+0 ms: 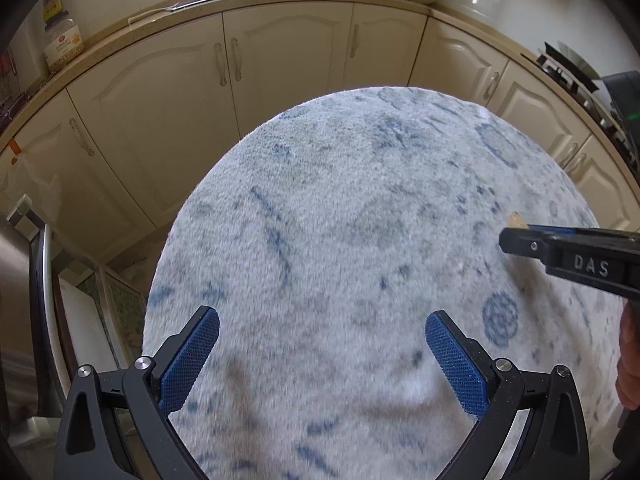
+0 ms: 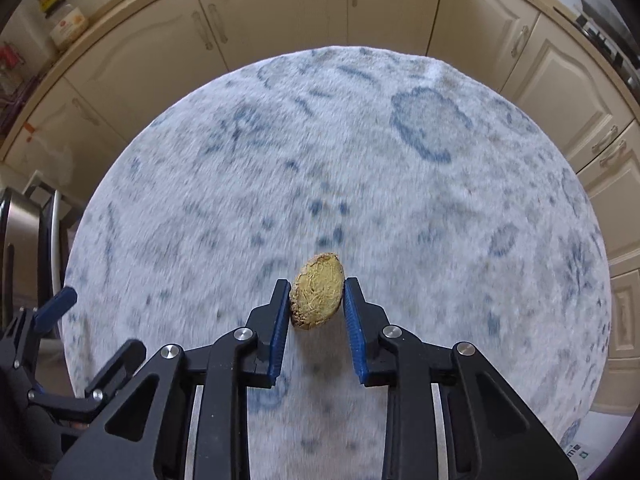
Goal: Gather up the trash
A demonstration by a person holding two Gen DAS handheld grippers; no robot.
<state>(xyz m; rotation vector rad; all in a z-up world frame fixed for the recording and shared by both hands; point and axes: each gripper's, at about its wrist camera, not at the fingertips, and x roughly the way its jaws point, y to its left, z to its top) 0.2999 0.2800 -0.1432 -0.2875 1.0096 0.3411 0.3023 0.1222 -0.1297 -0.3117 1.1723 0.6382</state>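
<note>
While looking thru left wrist view: hovering over the round blue-patterned rug (image 1: 340, 208), left gripper (image 1: 322, 356) spread wide w/ nothing btwn pads, only bare pile below. Poking in from right edge of rug, right gripper (image 1: 516, 242) seen side-on, fingers drawn close together; a sliver of tan scrap (image 1: 513, 218) peeking past its tip, so pinching something there. Kitchen cabinets (image 1: 280, 52) curving behind rug's far edge.

Switching to right wrist view: right gripper (image 2: 317, 304) clamping the fibrous husk piece (image 2: 317, 298), blue pads pressing both flanks. Sitting right at fingertips, over rug's (image 2: 440, 208) middle-near part, seemingly lifted clear of pile, tho hard to be sure. Long axis running roughly away from cam, tilted slightly right, parallel to fingers, so squeezing across the short width. Left gripper (image 2: 100, 320) showing at rug's left rim, open, well apart from scrap.

Judging: right hand obviously nearer, already carrying; no bin visible in either view, so prob needing transport off rug next; narrow grip near one end maybe risking slip.
</note>
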